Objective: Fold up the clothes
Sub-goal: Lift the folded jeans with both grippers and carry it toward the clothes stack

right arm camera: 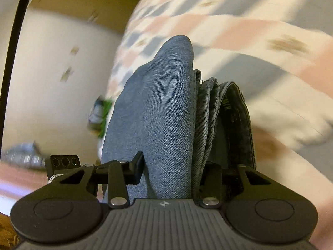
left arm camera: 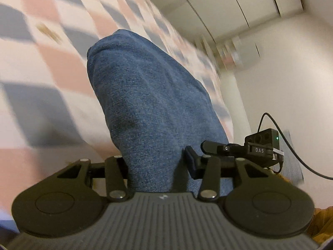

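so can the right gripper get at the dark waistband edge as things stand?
Probably yes: the right gripper is already shut on the jeans, and the waistband sits against its right finger, nothing in between.

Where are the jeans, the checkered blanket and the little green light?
jeans (left arm camera: 145, 95): left wrist view, middle of the blue fold.
blanket (left arm camera: 41, 48): left wrist view, a pink square.
green light (left arm camera: 277, 138): left wrist view, on the black box's right end.
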`<state>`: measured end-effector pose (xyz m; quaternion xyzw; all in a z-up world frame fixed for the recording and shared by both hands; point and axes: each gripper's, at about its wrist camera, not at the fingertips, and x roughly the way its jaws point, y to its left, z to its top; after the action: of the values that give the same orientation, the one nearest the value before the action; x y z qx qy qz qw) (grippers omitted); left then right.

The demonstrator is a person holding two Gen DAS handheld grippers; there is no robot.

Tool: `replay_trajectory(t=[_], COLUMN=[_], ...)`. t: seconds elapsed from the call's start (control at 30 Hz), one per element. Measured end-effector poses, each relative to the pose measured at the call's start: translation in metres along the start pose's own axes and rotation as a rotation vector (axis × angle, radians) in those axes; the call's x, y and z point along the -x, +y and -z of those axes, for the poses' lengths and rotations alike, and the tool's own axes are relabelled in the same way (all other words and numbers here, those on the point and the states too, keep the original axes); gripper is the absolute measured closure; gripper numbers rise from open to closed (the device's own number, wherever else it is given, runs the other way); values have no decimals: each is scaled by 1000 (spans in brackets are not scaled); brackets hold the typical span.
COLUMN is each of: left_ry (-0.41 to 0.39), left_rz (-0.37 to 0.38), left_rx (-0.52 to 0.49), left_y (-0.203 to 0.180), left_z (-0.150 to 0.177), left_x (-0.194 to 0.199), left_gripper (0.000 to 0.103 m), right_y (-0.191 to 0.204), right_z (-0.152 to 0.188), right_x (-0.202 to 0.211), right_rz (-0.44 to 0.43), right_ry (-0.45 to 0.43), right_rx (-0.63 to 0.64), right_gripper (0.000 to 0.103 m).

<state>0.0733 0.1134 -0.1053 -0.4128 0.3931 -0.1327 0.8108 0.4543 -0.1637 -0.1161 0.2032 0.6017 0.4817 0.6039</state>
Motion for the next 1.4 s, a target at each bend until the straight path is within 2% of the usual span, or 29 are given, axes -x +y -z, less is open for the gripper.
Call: replay_trajectory(t=[0.17, 0.33, 0.47, 0.63, 0.8, 0.9, 1.07, 1.2, 1.33, 1.4], left_ry=[-234, -431, -536, -624, -739, -802, -855, -866, -830, -817], left_rz=[-104, -184, -235, -316, -386, -421, -460, -502, -554, -558], left_rx=[77, 140, 155, 190, 232, 258, 287, 295, 329, 341], left_y=[30, 92, 170, 262, 341, 379, 430, 465, 500, 507], left_z=[-32, -79, -142, -229, -293, -321, -351, -367, -373, -375], left_x=[105, 194, 260, 334, 382, 396, 401, 394, 383, 378], left_gripper=[62, 62, 62, 62, 62, 61, 61, 61, 59, 57], right_y=[98, 203, 282, 375, 457, 496, 528, 521, 504, 489], right_z=[-60, -105, -140, -185, -211, -226, -250, -265, -277, -276], right_x=[-86, -204, -318, -471, -610, -685, -796, -850, -910, -930], right_rz=[-81, -151, -187, -217, -248, -258, -276, -290, -295, -252], right_ry=[181, 343, 424, 500, 592, 636, 706, 736, 768, 773], right_rx=[199, 395, 526, 599, 691, 750, 811, 829, 834, 820], right_gripper=[61, 61, 61, 61, 61, 61, 61, 61, 59, 50])
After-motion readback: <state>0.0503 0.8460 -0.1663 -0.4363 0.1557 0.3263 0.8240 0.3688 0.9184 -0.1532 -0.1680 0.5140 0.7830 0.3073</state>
